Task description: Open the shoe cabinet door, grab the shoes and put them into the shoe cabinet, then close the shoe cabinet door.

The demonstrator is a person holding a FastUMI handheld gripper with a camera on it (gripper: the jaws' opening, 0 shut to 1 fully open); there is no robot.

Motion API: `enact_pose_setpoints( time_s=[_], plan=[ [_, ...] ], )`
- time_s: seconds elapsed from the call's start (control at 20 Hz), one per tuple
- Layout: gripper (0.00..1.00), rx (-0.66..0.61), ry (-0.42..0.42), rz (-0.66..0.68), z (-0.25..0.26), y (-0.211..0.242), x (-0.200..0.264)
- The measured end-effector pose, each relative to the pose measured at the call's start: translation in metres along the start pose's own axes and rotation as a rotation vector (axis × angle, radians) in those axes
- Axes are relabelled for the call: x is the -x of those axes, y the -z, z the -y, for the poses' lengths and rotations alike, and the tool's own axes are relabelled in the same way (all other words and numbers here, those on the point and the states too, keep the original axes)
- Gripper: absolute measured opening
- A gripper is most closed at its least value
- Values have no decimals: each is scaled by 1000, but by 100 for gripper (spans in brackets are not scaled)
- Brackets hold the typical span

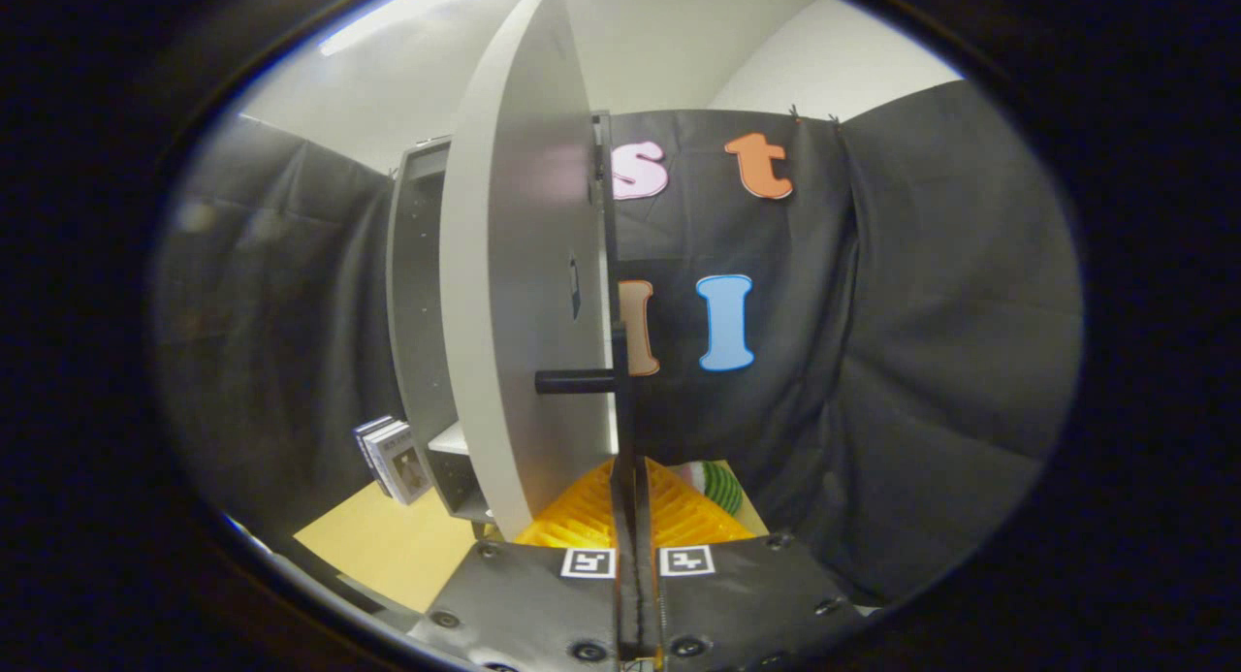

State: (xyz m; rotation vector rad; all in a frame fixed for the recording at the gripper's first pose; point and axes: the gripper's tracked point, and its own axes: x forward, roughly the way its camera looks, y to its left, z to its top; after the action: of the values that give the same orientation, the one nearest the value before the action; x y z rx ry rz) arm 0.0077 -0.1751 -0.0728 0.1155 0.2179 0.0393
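- Gripper point(635, 459) fingers pressed together, nothing seen between, tips at door's point(528, 294) free edge, centre frame
- 1 door, swung open, edge-on, long axis vertical; 1 handle point(574, 382) pointing left
- Cabinet point(422, 294) behind, left
- Yellow rack point(582, 517), striped ball point(722, 485) below; 2-3 boxes point(393, 457) lower left

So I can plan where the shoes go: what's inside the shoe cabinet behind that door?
Past the open door, only a slice of the cabinet interior shows: one light shelf. The door covers the rest. The gripper fingers are closed together by the door's handle.
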Motion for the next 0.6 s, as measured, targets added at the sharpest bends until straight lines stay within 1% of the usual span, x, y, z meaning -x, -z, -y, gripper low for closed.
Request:
enact_pose_setpoints(
  time_s=[0.1,0.25,0.35,0.5,0.6],
  plan=[
    [8,6,-22,-2,4,-3,-2],
    [8,54,-45,-1,7,-3,-1],
    [7,55,-56,6,8,-5,1],
    [7,37,-47,20,10,-9,15],
    [7,49,-20,27,10,-8,34]
  ],
)
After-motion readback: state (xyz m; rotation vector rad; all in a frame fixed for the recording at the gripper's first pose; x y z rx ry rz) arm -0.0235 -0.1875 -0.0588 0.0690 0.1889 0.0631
